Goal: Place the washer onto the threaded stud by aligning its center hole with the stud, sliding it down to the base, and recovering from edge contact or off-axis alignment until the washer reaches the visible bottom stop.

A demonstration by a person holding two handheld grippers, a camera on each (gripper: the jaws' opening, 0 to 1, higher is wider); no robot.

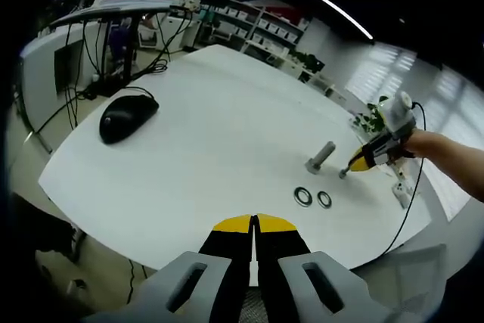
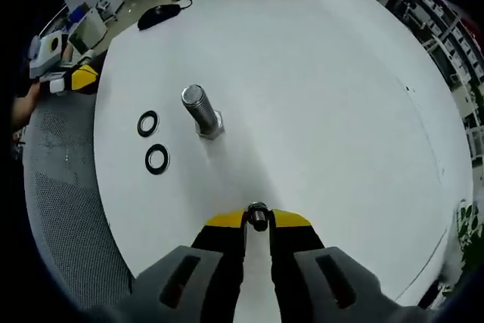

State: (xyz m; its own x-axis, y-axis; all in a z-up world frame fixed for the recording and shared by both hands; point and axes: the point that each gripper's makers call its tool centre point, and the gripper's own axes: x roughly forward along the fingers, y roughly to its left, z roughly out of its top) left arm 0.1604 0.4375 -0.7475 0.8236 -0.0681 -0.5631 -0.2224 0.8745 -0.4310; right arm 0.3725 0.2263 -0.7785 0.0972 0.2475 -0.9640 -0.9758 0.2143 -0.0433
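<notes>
White table (image 2: 340, 96) bears an upright stud (image 2: 201, 110); right tool (image 2: 258, 219) pinches a washer (image 2: 258, 215), left tool (image 1: 254, 222) closed empty.

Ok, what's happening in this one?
A person is working a washer-on-stud task at a white table. The right hand-held gripper is shut on a washer, held edge-on a little short of the upright threaded stud. Two more washers lie flat beside the stud. The left hand-held gripper is shut, holds nothing, and waits back at the table edge. No washer is on the stud yet.
</notes>
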